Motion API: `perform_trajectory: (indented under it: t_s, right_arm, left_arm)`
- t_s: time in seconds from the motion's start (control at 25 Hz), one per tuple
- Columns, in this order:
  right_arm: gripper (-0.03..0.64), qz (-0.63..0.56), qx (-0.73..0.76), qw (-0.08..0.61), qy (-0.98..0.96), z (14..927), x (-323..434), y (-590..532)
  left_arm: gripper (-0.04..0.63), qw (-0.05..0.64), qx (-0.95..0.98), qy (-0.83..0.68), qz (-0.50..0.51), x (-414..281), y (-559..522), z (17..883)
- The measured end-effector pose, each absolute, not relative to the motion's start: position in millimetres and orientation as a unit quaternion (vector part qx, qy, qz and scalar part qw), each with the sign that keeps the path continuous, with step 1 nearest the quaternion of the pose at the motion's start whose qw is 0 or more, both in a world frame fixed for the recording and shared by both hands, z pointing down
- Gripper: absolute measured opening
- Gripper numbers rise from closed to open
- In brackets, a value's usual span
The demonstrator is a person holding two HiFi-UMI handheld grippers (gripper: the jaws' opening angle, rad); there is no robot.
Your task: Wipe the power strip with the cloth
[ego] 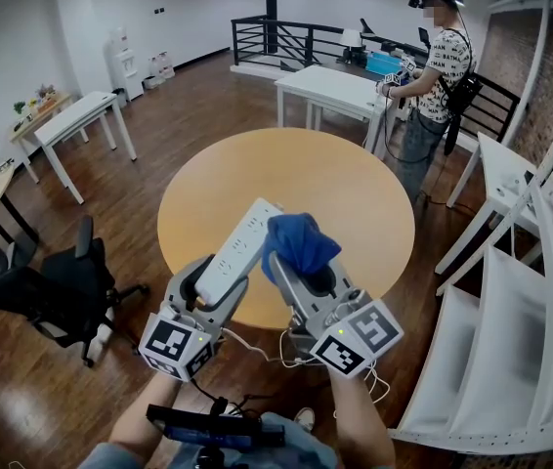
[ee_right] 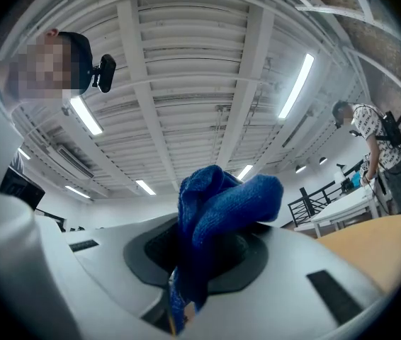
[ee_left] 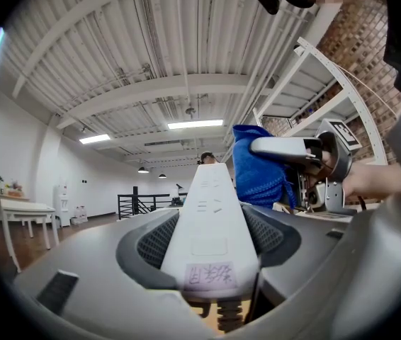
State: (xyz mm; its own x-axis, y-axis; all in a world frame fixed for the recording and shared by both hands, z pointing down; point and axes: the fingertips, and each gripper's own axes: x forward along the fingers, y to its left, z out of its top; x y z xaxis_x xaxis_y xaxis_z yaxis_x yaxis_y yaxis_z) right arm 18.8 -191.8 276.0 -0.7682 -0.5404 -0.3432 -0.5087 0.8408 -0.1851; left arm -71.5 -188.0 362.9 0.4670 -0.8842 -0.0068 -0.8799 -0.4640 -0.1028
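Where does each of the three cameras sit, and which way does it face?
Head view: head-mounted, steeply down at the round tan table; forearms, left gripper, right gripper show.
Left gripper view: on that gripper, facing level along jaws clamping the white plastic power strip; a hand shows.
Right gripper view: on that gripper, tilted toward the ceiling; jaws clamp the blue cloth; the head shows.
All three share the cloth.

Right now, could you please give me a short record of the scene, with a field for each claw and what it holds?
left claw: shut on power strip, held in the air
right claw: shut on blue cloth
cloth position: beside the power strip's far end; contact unclear
below: round wooden table
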Motion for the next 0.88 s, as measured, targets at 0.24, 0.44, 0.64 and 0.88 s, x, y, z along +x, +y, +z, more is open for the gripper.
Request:
perform_trajectory:
  t_s: [0.24,0.44,0.64,0.88]
  right_arm:
    - [0.074,-0.030,-0.302,0.195,0.933,268,36,-205]
    - [0.074,-0.019,-0.318,0.201,0.927,256,52,-216]
    - [0.074,-0.006,-0.331,0.203,0.921,244,63,-226]
    - [0.074,-0.003,-0.343,0.201,0.918,240,73,-235]
  left_arm:
    - [0.287,0.051,-0.859,0.508,-0.028,-68,-187,362]
    - [0.287,0.062,-0.859,0.507,-0.027,-69,-188,366]
    - [0.287,0.058,-0.866,0.495,-0.039,-60,-183,362]
    - [0.287,0.067,-0.868,0.491,-0.042,-58,-182,361]
